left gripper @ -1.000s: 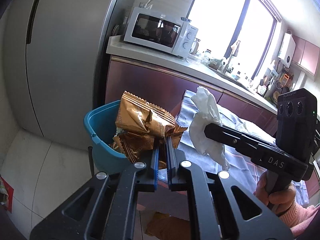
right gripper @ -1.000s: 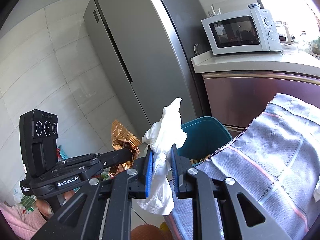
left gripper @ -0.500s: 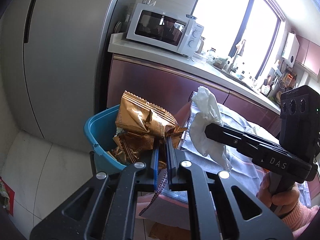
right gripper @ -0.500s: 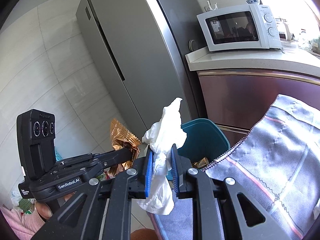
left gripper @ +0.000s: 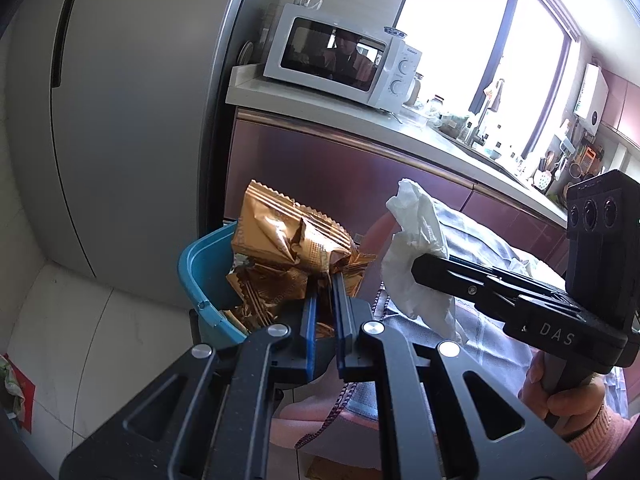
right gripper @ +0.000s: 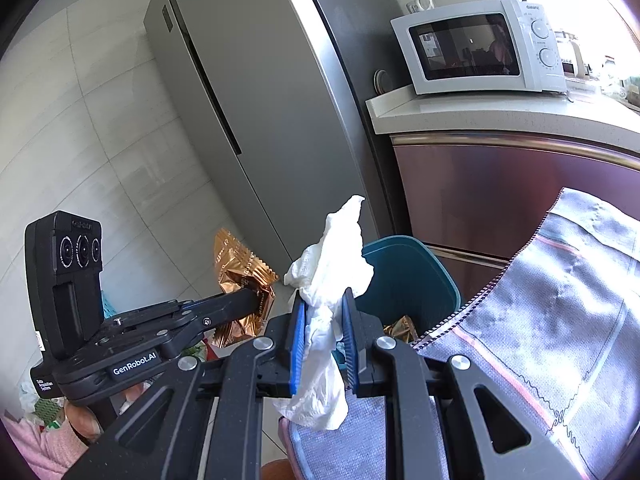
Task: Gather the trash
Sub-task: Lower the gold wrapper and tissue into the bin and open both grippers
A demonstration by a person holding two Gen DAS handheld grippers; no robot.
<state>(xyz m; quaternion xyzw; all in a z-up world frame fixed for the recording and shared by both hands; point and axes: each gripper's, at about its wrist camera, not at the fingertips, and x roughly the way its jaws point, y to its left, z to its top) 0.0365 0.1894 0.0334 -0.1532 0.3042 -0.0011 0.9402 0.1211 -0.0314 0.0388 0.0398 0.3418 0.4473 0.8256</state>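
Observation:
My left gripper (left gripper: 324,300) is shut on a crumpled gold snack wrapper (left gripper: 288,240), held just over the rim of a blue trash bin (left gripper: 200,276). My right gripper (right gripper: 323,312) is shut on a crumpled white tissue (right gripper: 332,256), with the same blue trash bin (right gripper: 408,276) right behind it. The bin holds more gold wrappers (right gripper: 400,326). In the left wrist view the tissue (left gripper: 416,256) hangs from the right gripper's fingers (left gripper: 448,270) to the right of the wrapper. In the right wrist view the gold wrapper (right gripper: 240,276) sits at the left gripper's tip, left of the bin.
A grey checked cloth (right gripper: 560,320) covers the table beside the bin. Behind stand a tall grey fridge (left gripper: 120,120) and a counter (left gripper: 360,120) with a white microwave (left gripper: 340,64) over maroon cabinets. A hand in a pink sleeve (left gripper: 568,396) holds the right gripper. Litter lies on the floor (left gripper: 16,388).
Both grippers have moved closer to the blue bin, still holding the wrapper and the tissue. The fridge and microwave loom larger in both views.

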